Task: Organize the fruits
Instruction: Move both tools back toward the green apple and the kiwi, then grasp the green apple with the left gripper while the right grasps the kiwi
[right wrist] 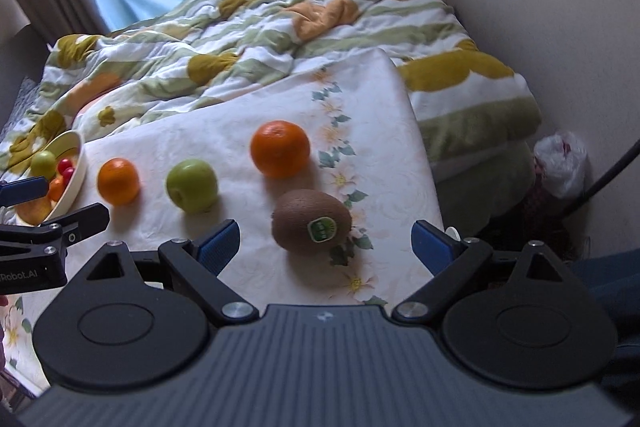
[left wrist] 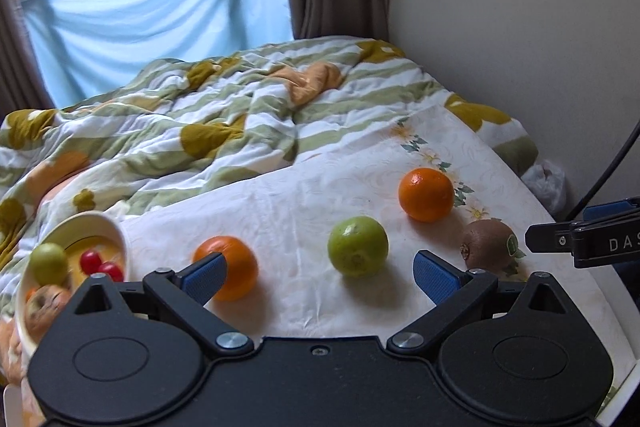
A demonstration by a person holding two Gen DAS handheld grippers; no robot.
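Observation:
On the white floral cloth lie a small orange, a green apple, a bigger orange and a brown kiwi with a green sticker. My left gripper is open; its left finger overlaps the small orange, and the apple sits just beyond the gap. My right gripper is open with the kiwi between its fingers, not clamped. A cream bowl at the left, tilted, holds a green fruit, red cherry tomatoes and other fruit.
A rumpled green, white and mustard quilt lies behind the cloth. A white wall rises on the right, with a plastic bag on the floor beside it. A blue sheet covers the window, with brown curtains either side.

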